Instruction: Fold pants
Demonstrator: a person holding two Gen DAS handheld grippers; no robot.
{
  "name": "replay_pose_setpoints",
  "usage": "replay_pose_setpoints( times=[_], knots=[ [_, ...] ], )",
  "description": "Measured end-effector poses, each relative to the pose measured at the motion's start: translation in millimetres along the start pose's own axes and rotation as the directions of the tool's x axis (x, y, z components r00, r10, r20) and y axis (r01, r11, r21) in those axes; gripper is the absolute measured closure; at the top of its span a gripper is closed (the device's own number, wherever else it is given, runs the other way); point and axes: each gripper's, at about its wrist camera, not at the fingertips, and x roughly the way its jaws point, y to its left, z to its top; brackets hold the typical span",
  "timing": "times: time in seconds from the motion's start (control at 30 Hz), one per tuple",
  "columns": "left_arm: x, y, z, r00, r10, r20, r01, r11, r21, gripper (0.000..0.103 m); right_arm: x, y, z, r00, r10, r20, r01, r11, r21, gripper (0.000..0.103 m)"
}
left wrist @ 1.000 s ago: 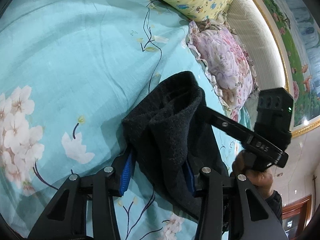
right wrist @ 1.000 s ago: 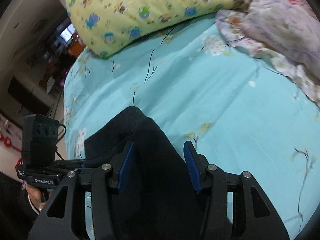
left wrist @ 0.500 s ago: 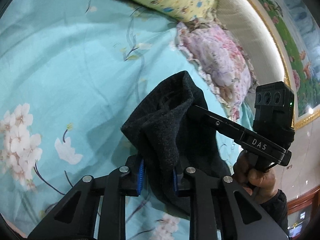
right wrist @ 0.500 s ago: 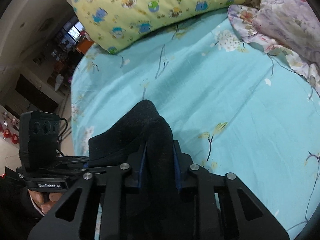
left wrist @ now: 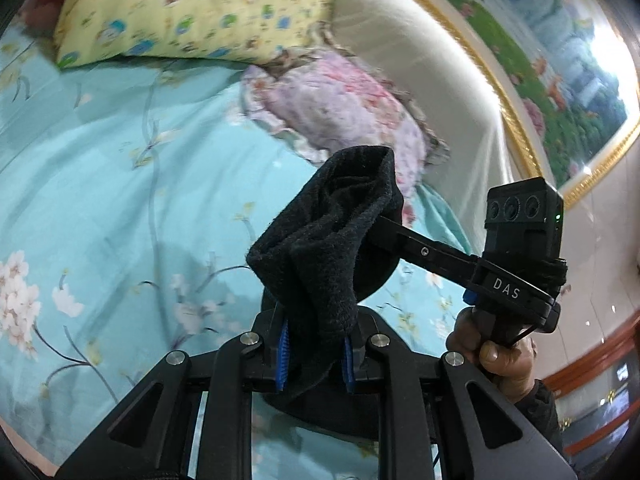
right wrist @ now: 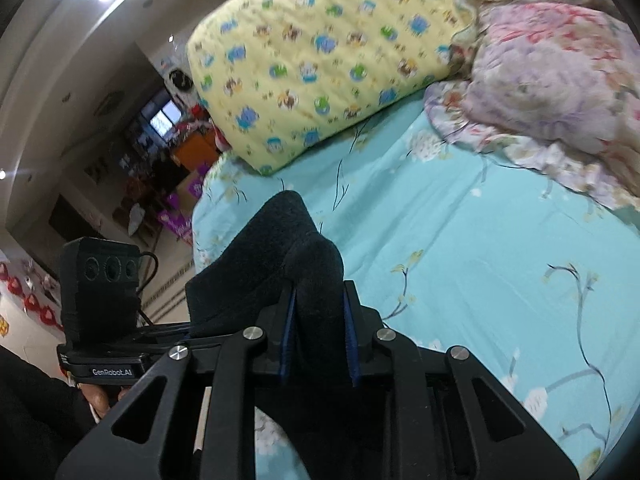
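Pants (left wrist: 320, 264): black, bunched, lifted above the bed (left wrist: 120, 184), pinched at both ends.
Left tool (left wrist: 314, 354): clenched on the pants at 6 o'clock.
Right tool (right wrist: 318, 336): clamped on the pants too, seen at 3 o'clock from the left wrist.
Pillows: yellow pillow (right wrist: 320, 60) at 12 o'clock, pink pillow (right wrist: 560, 80) at 2 o'clock.

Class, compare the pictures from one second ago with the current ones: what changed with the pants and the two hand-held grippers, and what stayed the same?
Both jaws, open a second ago, have shut: the left hand-held gripper and right hand-held gripper now each clamp the black pants and have lifted them off the sheet. The pillows are unmoved.
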Motion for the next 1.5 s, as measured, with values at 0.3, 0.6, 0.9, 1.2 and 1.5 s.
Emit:
replay_pose_setpoints(
  times=[0.3,0.6,0.9,1.2,1.5],
  knots=[
    [-8,-54,-17,0.996,-0.085,-0.021,0.087,0.993,0.084,0.084,-64,-4,-26,0.989,0.012,0.149,-0.018,0.999,0.034,0.080],
    [2,-113,-44,0.986,-0.137,-0.092,0.152,0.973,0.174,0.084,-123,-17,-63,0.968,-0.002,0.250,-0.020,0.996,0.083,0.080],
    [29,-169,-77,0.976,-0.130,-0.174,0.176,0.944,0.278,0.084,-171,-42,-114,0.941,-0.040,0.336,-0.020,0.985,0.174,0.081],
    [54,-204,-111,0.967,-0.096,-0.237,0.179,0.914,0.364,0.084,-203,-64,-160,0.912,-0.081,0.401,-0.025,0.967,0.253,0.081],
    [84,-227,-146,0.954,-0.041,-0.296,0.174,0.882,0.438,0.084,-218,-85,-202,0.891,-0.126,0.436,-0.027,0.944,0.329,0.082]
  ],
)
